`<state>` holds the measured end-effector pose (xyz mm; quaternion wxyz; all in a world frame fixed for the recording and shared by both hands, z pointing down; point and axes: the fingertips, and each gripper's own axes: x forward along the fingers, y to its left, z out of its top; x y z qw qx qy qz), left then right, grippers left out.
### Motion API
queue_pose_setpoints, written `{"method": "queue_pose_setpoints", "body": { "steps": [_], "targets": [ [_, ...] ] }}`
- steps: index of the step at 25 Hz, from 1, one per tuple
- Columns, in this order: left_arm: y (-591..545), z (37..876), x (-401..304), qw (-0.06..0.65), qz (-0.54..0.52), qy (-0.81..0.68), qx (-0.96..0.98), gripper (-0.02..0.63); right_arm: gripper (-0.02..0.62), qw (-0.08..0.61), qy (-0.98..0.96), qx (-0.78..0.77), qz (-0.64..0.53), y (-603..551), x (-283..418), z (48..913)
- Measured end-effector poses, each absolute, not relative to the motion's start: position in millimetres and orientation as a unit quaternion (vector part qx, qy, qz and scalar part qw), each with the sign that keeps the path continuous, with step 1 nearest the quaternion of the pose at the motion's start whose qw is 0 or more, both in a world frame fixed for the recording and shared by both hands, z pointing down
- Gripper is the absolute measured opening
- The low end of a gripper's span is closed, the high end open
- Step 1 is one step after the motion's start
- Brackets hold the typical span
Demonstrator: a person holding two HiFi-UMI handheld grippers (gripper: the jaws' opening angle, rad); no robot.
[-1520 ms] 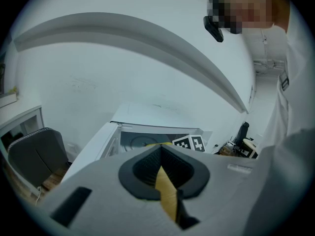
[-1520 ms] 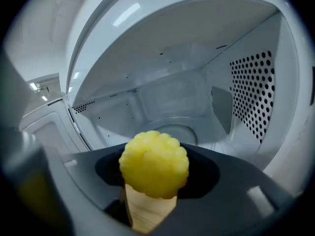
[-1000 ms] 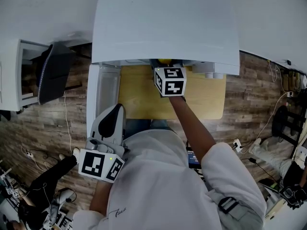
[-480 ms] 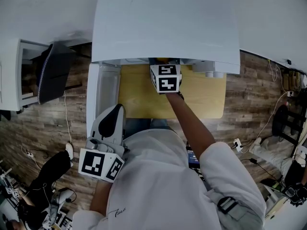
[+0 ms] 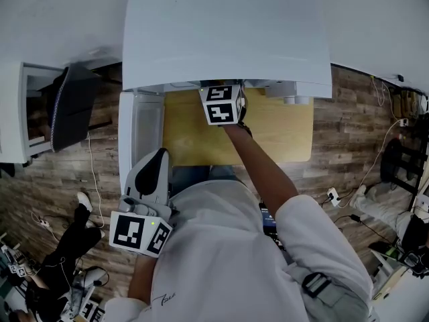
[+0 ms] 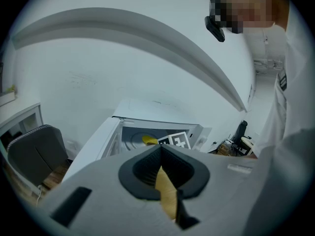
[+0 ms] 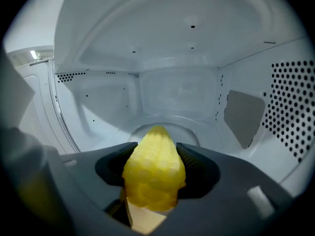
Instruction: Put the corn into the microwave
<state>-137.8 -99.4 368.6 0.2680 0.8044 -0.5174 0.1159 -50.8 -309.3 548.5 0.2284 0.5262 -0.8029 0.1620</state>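
Right gripper view: we are clamping the corn (image 7: 153, 156) in the right gripper (image 7: 154, 181), holding it tip-first inside the microwave (image 7: 177, 97), over its round plate (image 7: 191, 132), ready for setting down. The left gripper (image 6: 162, 178) is hanging back, jaws seemingly closed on nothing.

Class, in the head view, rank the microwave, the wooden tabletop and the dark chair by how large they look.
1. microwave: largest, though nearest the camera.
2. wooden tabletop: partly hidden.
3. dark chair: smallest, but farther away on the floor.
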Motion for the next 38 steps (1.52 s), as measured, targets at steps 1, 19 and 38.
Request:
{"method": "queue_pose_setpoints", "body": {
  "steps": [1, 19, 38],
  "targets": [
    [-99.6, 369.0, -138.1, 0.268, 0.116, -0.517, 0.805, -0.011, 0.259, 0.232, -0.802, 0.527, 0.156, -310.7, -51.3, 548.3],
    [-95.5, 369.6, -144.9, 0.268, 0.116, -0.519, 0.804, -0.011, 0.259, 0.272, -0.789, 0.537, 0.121, -316.5, -55.9, 561.9],
    [-91.1, 362.8, -138.9, 0.265, 0.11, -0.518, 0.806, -0.011, 0.282, 0.271, -0.79, 0.532, 0.137, -314.2, -54.1, 563.5]
  ]
}}
